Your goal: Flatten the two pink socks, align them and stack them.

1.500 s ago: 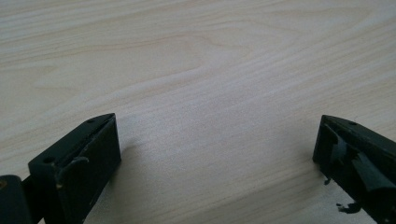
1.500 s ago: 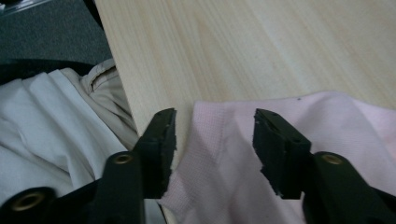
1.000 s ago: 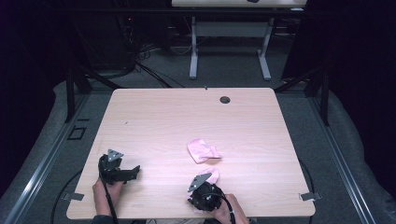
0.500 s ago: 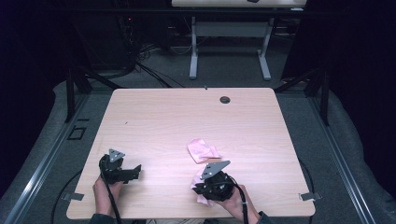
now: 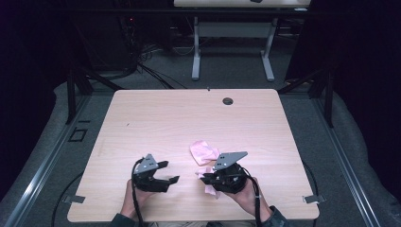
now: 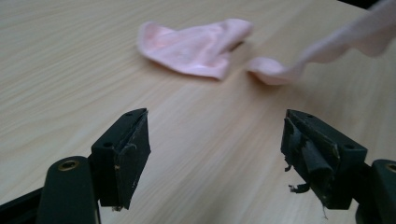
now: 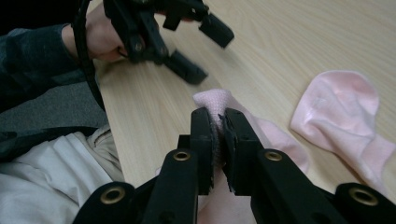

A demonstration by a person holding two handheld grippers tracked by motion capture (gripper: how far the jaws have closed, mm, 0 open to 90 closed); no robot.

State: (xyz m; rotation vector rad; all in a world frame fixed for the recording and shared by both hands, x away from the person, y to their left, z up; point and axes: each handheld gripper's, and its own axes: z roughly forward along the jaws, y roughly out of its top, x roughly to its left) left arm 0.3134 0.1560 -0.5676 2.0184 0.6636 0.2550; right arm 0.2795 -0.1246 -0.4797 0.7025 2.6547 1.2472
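**Right gripper clamps one pink sock while a second lies flat on the table**

A pink sock (image 7: 219, 105) is pinched between the jaws of the right gripper (image 7: 218, 135), which are closed tight on the fabric. In the right gripper view, the sock's end pokes up above the jaw tips at the centre of the frame and the rest trails down behind them. In the high view, this sock (image 5: 206, 176) sits in the lower middle of the frame, near the table's front edge, under the right gripper (image 5: 218, 178).

A second pink sock (image 5: 204, 152) lies crumpled on the wooden table (image 5: 189, 118) just above the held one. The left gripper view shows it (image 6: 196, 44) flat at the upper centre, with the held sock (image 6: 322, 49) lifted off the wood at the upper right, a detail the high view does not make clear.

The left gripper (image 5: 163, 173) is at the lower left of centre in the high view, jaws wide apart and holding nothing; its own view shows bare wood between them.

Compared with half a second ago, the right gripper has shifted slightly, and the left gripper has moved nearer the socks.
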